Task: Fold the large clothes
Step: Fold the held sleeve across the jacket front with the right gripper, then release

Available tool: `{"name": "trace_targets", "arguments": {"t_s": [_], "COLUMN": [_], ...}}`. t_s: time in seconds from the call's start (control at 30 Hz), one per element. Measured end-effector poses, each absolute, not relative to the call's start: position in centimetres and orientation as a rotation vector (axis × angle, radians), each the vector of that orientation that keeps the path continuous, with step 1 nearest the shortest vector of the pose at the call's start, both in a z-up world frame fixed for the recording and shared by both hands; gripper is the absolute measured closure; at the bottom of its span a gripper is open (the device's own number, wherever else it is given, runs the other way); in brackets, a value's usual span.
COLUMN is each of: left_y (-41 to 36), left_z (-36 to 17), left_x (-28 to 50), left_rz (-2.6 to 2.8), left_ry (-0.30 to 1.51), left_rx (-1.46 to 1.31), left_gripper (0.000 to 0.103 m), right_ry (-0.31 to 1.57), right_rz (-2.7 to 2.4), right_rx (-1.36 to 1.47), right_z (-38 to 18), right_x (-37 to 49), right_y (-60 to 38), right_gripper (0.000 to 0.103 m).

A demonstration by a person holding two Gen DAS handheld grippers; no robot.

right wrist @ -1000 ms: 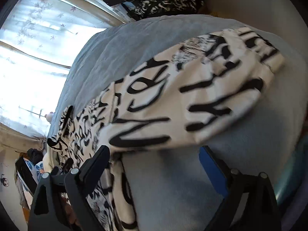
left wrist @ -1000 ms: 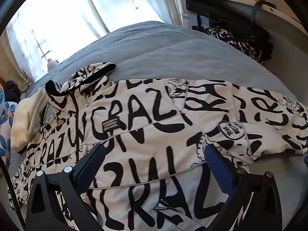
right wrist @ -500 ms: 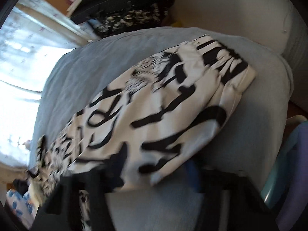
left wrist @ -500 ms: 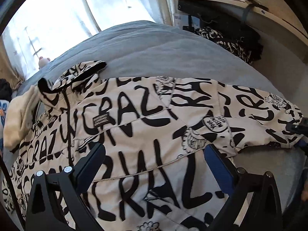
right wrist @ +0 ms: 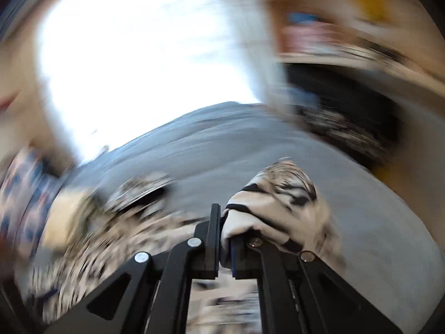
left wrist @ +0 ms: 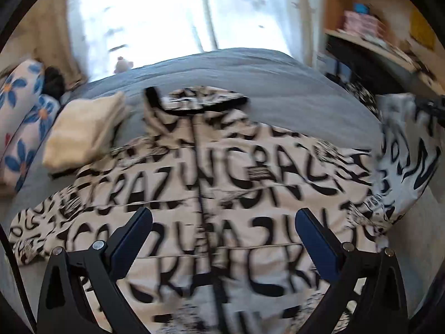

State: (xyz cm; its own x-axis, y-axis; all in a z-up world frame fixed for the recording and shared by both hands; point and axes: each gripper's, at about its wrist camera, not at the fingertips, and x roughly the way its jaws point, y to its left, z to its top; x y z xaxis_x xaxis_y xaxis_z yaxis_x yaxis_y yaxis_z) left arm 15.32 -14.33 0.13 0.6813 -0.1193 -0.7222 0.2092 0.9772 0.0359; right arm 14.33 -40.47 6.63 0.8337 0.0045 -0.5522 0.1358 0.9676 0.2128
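Observation:
A white jacket (left wrist: 228,194) with black graffiti lettering lies front-up on the grey bed (left wrist: 264,83). My left gripper (left wrist: 222,236) is open and empty, hovering over the jacket's lower front. My right gripper (right wrist: 224,239) is shut on the end of the jacket's right sleeve (right wrist: 278,208) and holds it lifted off the bed. That raised sleeve also shows at the right of the left wrist view (left wrist: 408,150). The right wrist view is heavily blurred by motion.
A folded cream garment (left wrist: 83,133) lies beside the jacket's left shoulder. Flowered pillows (left wrist: 22,128) sit at the far left. A window with curtains (left wrist: 155,14) is behind the bed. A desk with shelves (left wrist: 375,44) and dark clutter stands at the right.
My right gripper has closed on the sleeve end and lifted it up and inward. My left gripper has swung so the whole jacket front is in view.

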Motion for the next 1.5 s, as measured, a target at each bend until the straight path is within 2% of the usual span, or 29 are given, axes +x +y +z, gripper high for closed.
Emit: {"name": "trace_targets", "arguments": {"t_s": [0.17,0.33,0.53,0.7,1.0,1.2,1.23,1.27,1.3,1.37,1.4,1.47,1.5], "left_y": [-9.2,-6.5,-7.6,-11.5,-19.5,-22.2,-22.4,-22.5,-22.6,-22.6,-22.5,-21.9,-21.4], "left_z": [-0.8,-3.5,-5.6,-5.9,-8.1,-11.3,-11.6,-11.9,-12.1,-12.3,-12.2,-11.7,-11.2], "left_x": [16.0,17.0,17.7,16.9,15.3,17.0,17.2,17.4,17.6,18.2,18.6,19.5,20.0], "left_rz": [-0.120,-0.129,-0.198,-0.323,-0.501,-0.494,-0.499,-0.503,-0.511,-0.501,-0.503,-0.484,-0.477], "left_ry": [0.817,0.899,0.939,0.939,0.944,1.036,1.046,1.058,1.078,1.100,1.106,1.116,1.120], "left_rx": [0.086,0.060,0.061,0.135,0.370,0.415,0.408,0.398,0.382,0.348,0.329,0.277,0.246], "left_gripper": [0.001,0.001,0.001,0.001,0.001,0.001,0.005,0.016,0.023,0.056,0.062,0.091,0.092], "right_ry": [0.783,0.902,0.970,0.974,1.002,0.998,0.999,0.998,0.998,0.998,0.999,1.001,1.003], "right_rz": [0.252,0.295,0.217,0.080,0.013,0.026,0.026,0.029,0.030,0.027,0.028,0.024,0.024], "right_rx": [0.061,0.018,0.205,0.322,0.438,0.439,0.440,0.440,0.439,0.436,0.435,0.437,0.438], "right_z": [2.3,-2.3,-3.4,-3.8,-5.7,-5.9,-5.9,-6.0,-6.1,-6.4,-6.5,-6.7,-6.8], "right_x": [16.8,15.1,12.2,11.0,10.1,9.9,9.9,9.9,9.9,9.9,9.9,10.0,10.0], "right_y": [-29.5,-27.5,-33.1,-36.7,-39.7,-39.8,-39.7,-39.8,-39.9,-39.9,-39.9,-39.8,-39.8], "right_gripper": [0.093,0.059,0.058,0.058,0.058,0.058,0.058,0.058,0.058,0.058,0.058,0.058,0.058]}}
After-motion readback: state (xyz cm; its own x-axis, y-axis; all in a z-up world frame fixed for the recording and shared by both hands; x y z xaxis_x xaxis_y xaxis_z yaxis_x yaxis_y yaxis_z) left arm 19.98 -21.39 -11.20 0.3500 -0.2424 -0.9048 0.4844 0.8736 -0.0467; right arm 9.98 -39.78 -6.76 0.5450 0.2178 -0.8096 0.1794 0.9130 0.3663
